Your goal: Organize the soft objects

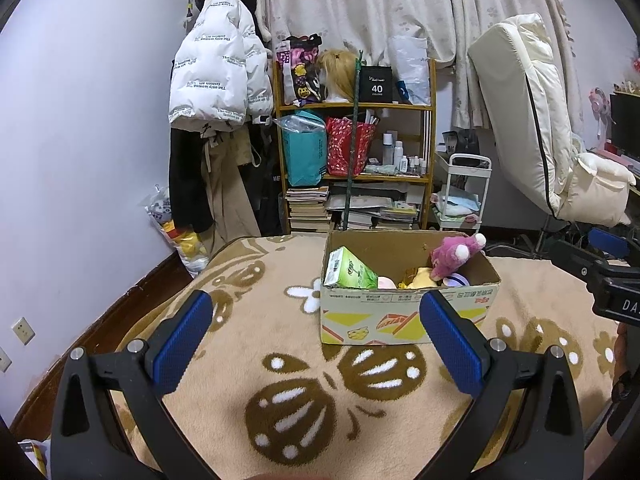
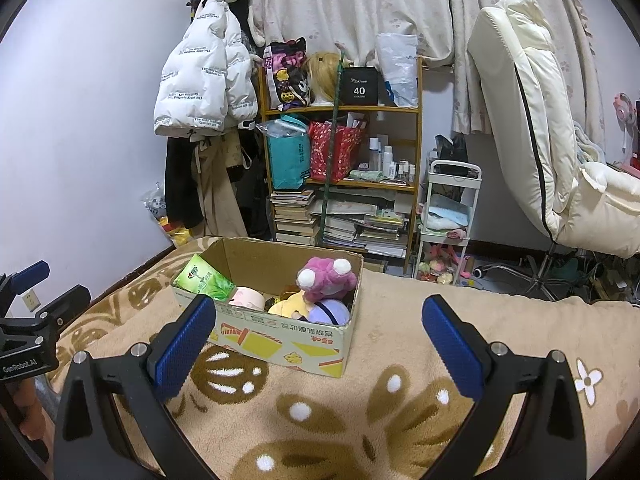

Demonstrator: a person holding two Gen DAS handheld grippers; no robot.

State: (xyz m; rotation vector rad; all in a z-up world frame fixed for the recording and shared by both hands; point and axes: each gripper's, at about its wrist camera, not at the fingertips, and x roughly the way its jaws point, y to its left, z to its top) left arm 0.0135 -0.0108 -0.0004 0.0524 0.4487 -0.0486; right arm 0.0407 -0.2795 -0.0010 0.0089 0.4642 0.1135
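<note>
A cardboard box [image 1: 404, 312] [image 2: 280, 340] stands on the beige flowered blanket [image 1: 248, 320] [image 2: 400, 400]. It holds a pink plush toy [image 1: 456, 254] [image 2: 326, 276], a green tissue pack [image 1: 350, 270] [image 2: 204, 278], a yellow plush [image 1: 420, 278] [image 2: 290, 306], a purple plush [image 2: 330, 312] and a pale pink soft item [image 2: 248, 298]. My left gripper [image 1: 316, 320] is open and empty, low over the blanket in front of the box. My right gripper [image 2: 318, 320] is open and empty, to the right front of the box.
A wooden shelf [image 1: 354, 108] [image 2: 340, 110] with bags, bottles and stacked books stands behind the bed. Coats [image 1: 218, 64] hang on the left wall. A white trolley [image 2: 450, 216] and a cream chair [image 2: 532, 120] stand at the right.
</note>
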